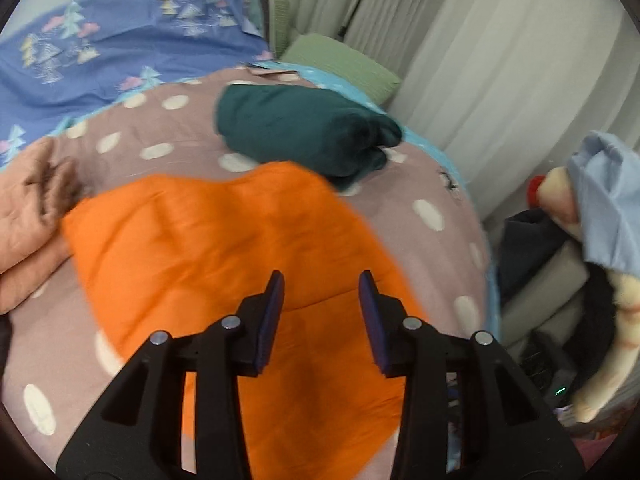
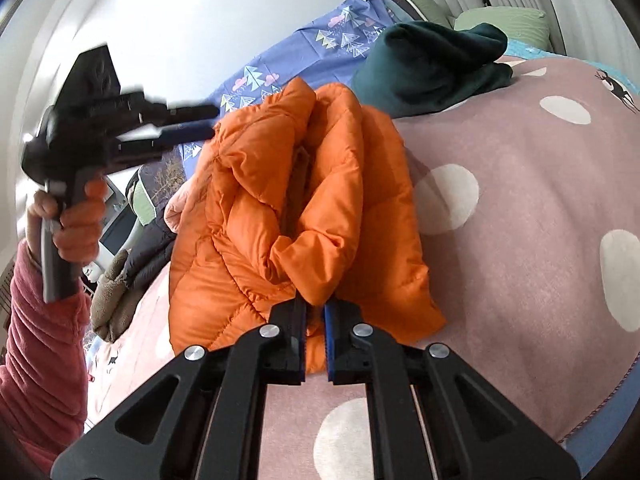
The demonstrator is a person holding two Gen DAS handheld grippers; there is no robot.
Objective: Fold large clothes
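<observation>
Polka-dot bedspread (image 2: 520, 184) carries an orange puffer jacket (image 2: 304, 208), bunched beside a folded green garment (image 2: 432, 68).
Right tongs (image 2: 315, 312) clench the jacket's hem; left tongs (image 1: 322, 284) hover released above it.

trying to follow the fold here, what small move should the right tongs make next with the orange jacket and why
Probably lift and carry the pinched fold across the orange jacket. The right tongs are shut on a bunched edge of it, the jacket lies rumpled on the dotted blanket, and the left tongs stand open over it, holding nothing.
</observation>
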